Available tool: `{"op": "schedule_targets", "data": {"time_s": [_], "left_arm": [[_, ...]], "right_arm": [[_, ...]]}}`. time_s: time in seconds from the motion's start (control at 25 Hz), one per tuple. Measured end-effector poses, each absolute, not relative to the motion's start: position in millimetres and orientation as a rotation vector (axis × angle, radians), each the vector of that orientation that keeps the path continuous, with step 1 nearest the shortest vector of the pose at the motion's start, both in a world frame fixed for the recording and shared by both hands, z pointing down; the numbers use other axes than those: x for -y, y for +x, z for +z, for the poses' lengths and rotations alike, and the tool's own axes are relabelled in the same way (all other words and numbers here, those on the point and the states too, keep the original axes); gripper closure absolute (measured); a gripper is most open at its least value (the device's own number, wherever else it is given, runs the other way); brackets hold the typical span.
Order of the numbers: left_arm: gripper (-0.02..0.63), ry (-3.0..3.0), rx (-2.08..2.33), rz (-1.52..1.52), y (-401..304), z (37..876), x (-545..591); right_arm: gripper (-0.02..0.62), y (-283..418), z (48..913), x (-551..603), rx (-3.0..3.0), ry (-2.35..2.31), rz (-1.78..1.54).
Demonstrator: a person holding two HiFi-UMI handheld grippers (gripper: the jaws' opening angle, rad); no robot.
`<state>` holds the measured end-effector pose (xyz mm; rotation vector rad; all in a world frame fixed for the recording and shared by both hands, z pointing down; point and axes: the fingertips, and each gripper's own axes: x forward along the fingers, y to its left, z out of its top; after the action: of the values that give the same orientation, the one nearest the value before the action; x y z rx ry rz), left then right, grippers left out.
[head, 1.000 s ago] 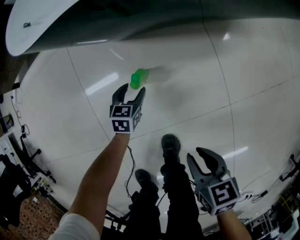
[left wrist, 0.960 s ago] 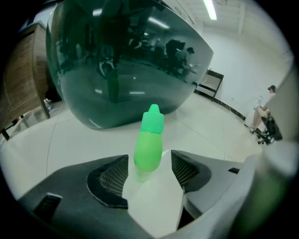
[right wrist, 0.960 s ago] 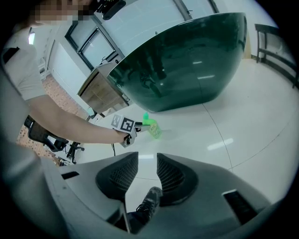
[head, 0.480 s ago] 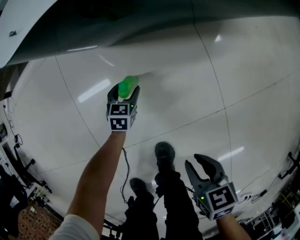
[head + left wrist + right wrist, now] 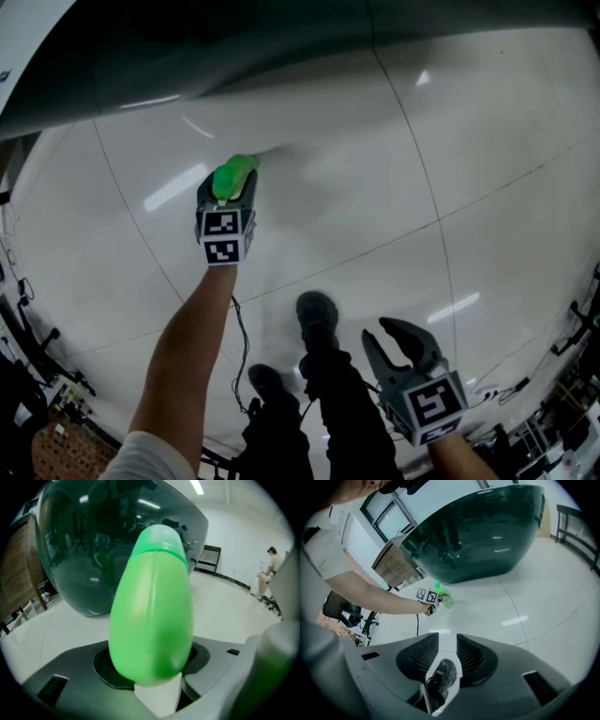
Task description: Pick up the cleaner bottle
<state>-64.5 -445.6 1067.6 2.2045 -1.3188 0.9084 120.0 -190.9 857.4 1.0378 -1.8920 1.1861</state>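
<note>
One left claw [image 5: 228,187], jaws closing, cleaner bottle [image 5: 152,606] between them

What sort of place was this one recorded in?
Probably an indoor lab or showroom hall: glossy white tiled floor, a huge dark-green rounded shell standing on it, and an office chair at the edge.

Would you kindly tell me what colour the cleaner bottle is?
The plastic cleaner bottle is bright green; the left gripper view shows it best.

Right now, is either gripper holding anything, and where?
Nothing clamped yet: left gripper is closing its jaws around the body of the cleaner bottle. Right gripper open, empty.
</note>
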Motion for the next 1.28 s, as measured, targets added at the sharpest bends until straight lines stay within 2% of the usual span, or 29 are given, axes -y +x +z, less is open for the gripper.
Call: {"op": "schedule_targets", "data": {"time_s": [0.12,0.28,0.48,0.84,1.28], "left_arm": [[0.405,2.232,1.334,0.921,-64.7,1064.2,452.6],[0.424,2.226,1.307,0.896,-66.3,1062.1,458.4],[0.430,2.213,1.284,0.858,-69.9,1046.4,458.2],[0.436,2.310,1.283,0.702,-81.2,948.0,459.5],[0.440,2.362,1.263,0.705,-87.1,883.3,452.7]], "right_arm": [[0.472,119.2,859.6,189.6,1.890,1.031,1.189],[0.472,119.1,860.8,184.9,1.878,1.021,1.197],[0.472,121.4,855.1,185.3,1.878,1.022,1.193],[0.472,96.4,820.6,194.1,1.940,1.004,1.168],[0.472,85.5,778.9,190.1,1.975,1.026,1.141]]}}
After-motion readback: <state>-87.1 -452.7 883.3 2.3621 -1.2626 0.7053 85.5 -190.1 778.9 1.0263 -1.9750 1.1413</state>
